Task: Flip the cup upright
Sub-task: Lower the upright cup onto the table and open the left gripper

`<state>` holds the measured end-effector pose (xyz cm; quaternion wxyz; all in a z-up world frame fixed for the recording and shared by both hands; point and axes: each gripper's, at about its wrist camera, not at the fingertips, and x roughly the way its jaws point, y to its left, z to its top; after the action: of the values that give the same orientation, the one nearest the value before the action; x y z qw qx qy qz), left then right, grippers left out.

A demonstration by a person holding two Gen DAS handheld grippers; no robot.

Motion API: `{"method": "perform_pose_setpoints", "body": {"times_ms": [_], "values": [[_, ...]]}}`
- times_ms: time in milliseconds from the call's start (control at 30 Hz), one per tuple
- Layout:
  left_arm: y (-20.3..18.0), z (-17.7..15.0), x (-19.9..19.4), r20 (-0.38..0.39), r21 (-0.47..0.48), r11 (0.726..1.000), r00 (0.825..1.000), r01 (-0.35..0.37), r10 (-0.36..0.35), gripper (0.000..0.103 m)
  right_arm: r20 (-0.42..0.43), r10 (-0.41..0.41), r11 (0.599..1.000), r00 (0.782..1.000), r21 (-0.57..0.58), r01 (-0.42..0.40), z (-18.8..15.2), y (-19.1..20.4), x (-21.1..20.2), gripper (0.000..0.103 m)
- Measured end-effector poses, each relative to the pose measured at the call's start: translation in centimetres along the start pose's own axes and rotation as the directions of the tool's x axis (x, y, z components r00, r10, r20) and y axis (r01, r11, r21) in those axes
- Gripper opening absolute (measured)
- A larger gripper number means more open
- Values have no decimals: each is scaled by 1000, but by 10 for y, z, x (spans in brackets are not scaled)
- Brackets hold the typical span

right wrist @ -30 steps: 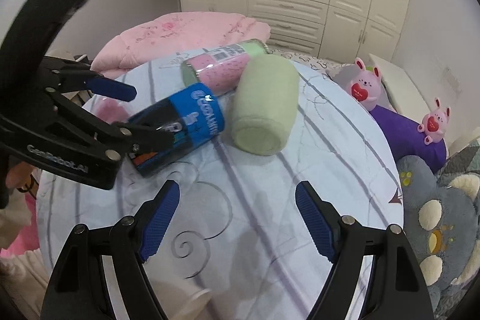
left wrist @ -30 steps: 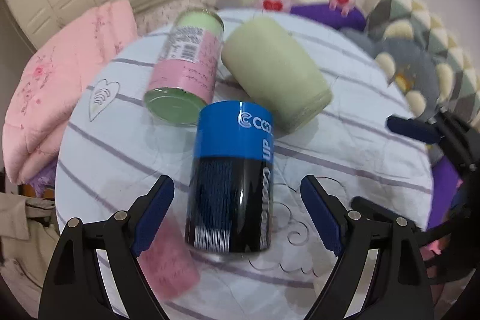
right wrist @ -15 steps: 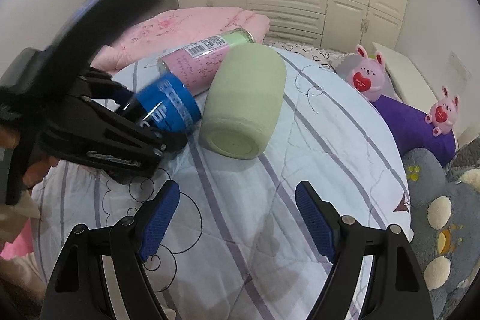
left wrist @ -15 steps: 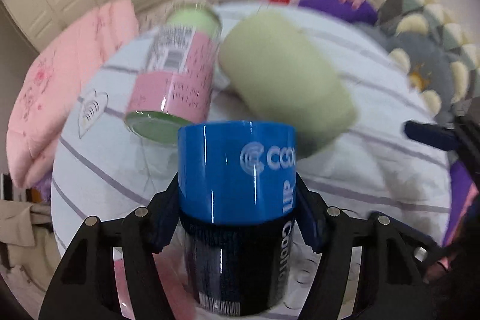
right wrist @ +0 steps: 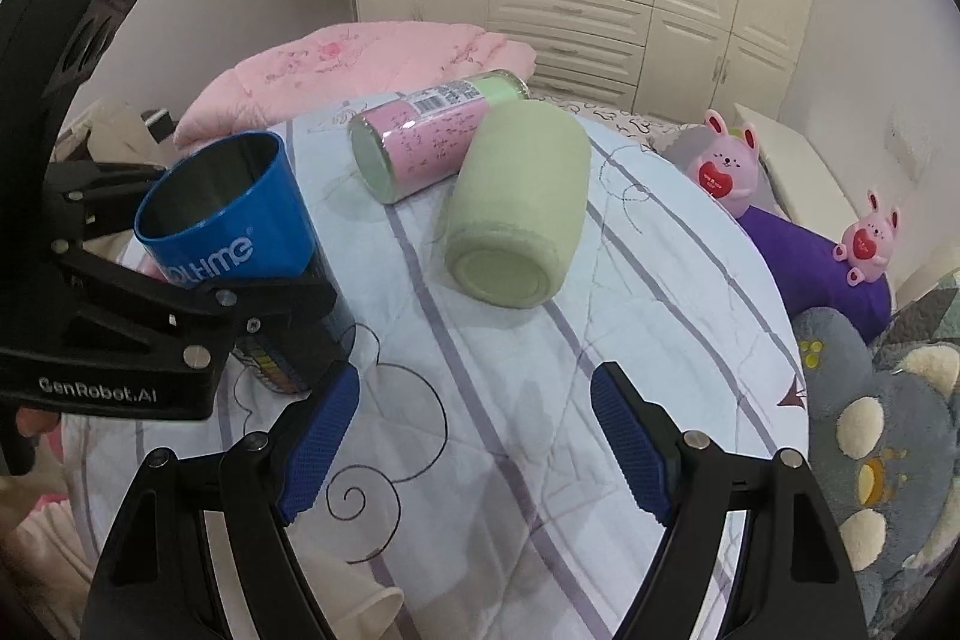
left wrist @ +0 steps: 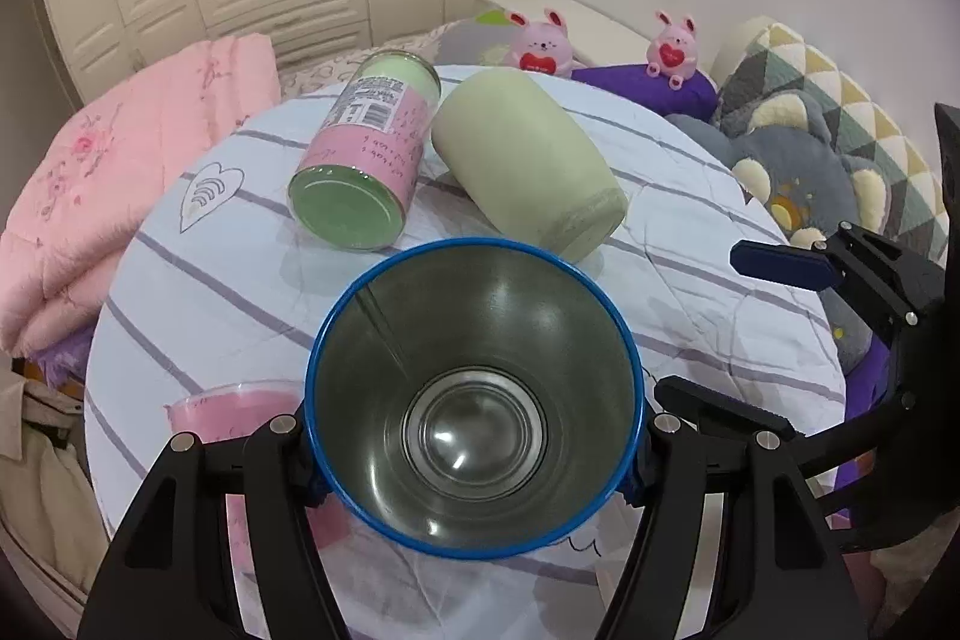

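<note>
Your left tool is clamped on the blue cup, one finger on each side of its body. From the right wrist view the cup is tipped up with its mouth pointing up and a bit toward the right, steel inside showing. It looks lifted or only just resting on the table; I can't tell if the base is touching the striped cloth, since the tool body hides it.

So I'd say you're mid-flip: the cup is most of the way up but not set down and let go yet.

Your right tool is spread wide with nothing in it, hovering over bare cloth near the front edge of the table.

Next move, as I read it: finish rotating your left wrist until the rim is level, lower the cup onto a flat bit of cloth, then open up and back straight out so you don't knock it.

Watch the neighbours. The pink can and the pale green cup are both lying on their sides just behind, touching each other. There's also a pink plastic cup right by your left finger, so leave some room on that side.
</note>
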<state>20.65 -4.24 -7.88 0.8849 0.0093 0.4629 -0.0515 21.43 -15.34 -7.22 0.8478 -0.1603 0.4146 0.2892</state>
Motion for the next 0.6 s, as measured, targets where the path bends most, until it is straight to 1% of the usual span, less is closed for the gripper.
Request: {"method": "perform_pose_setpoints", "body": {"times_ms": [33, 67, 133, 300, 467, 600], "values": [[1, -1, -2, 0, 4, 1000, 1000, -4, 4, 70, 3, -3, 1000, 1000, 0, 3, 0, 1, -2, 81], [0, -2, -2, 2, 7, 1000, 1000, -12, 12, 74, 8, -1, 1000, 1000, 0, 1, 0, 1, -4, 81], [-1, -1, -4, 2, 14, 1000, 1000, -23, 23, 79, 19, -5, 1000, 1000, -2, 6, 0, 1, -8, 81], [-2, -1, -10, 19, 26, 998, 998, -54, 53, 83, 38, -28, 999, 999, -14, 29, 3, 5, -16, 81], [0, -5, -34, 67, 24, 998, 996, -59, 57, 88, 50, -77, 996, 996, -42, 79, 6, 13, -31, 81], [2, -12, -68, 146, 15, 997, 986, -77, 74, 88, 79, -135, 988, 988, -68, 141, 11, 25, -56, 81]]}}
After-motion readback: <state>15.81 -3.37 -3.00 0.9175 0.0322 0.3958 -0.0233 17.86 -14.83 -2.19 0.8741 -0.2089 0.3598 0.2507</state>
